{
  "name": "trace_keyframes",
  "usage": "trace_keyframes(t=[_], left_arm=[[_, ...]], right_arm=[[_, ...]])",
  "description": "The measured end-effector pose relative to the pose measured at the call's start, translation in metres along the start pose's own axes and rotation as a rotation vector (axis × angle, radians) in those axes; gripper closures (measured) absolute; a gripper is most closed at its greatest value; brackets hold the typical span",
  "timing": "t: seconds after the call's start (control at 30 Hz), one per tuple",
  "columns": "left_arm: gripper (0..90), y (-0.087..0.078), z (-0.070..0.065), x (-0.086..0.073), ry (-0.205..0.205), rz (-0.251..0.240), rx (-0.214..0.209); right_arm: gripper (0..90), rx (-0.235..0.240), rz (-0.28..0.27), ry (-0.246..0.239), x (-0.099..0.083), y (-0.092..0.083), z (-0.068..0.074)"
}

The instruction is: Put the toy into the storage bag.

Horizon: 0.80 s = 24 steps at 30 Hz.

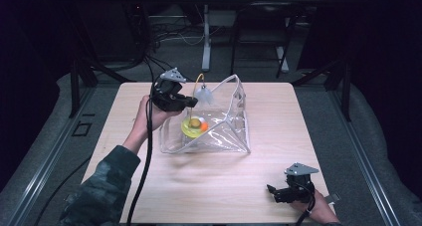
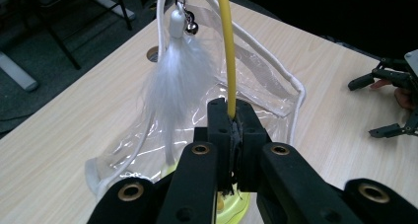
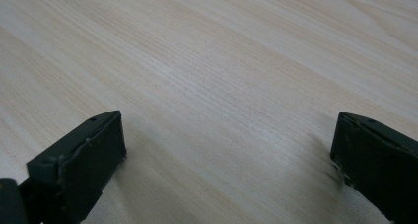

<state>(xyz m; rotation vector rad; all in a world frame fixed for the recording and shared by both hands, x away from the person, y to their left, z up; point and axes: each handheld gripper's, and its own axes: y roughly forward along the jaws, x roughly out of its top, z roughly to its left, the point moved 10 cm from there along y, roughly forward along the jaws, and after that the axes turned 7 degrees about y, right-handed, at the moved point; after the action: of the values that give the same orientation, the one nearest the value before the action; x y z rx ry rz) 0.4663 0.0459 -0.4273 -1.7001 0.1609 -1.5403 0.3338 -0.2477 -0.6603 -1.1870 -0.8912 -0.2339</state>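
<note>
While the thin yellow wand (image 2: pixel 227 46) with its white feather tassel (image 2: pixel 175 81) is clamped in the left tongs (image 2: pixel 230 116), it is judged to be going into the clear plastic pouch (image 1: pixel 226 121); lowering is called for next, and the right tongs (image 1: pixel 276 190) are held wide over the pale wooden counter (image 1: pixel 209 186)

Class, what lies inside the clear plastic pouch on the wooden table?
Inside the clear plastic pouch: a yellow round toy base with an orange ball. The left claw covers the base's middle.

My left gripper (image 1: pixel 185 102) is up over the middle of the table, jaws squeezed tight together — my left arm reaches far out. My right gripper (image 1: pixel 273 192) sits low by the near edge, jaws wide apart.
</note>
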Motion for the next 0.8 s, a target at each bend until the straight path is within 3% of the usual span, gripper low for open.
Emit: trace_keyframes(t=[0.8], left_arm=[[88.4, 0.036, 0.005, -0.018, -0.028, 0.056, -0.017]], right_arm=[[0.0, 0.004, -0.005, 0.000, 0.000, 0.000, 0.000]])
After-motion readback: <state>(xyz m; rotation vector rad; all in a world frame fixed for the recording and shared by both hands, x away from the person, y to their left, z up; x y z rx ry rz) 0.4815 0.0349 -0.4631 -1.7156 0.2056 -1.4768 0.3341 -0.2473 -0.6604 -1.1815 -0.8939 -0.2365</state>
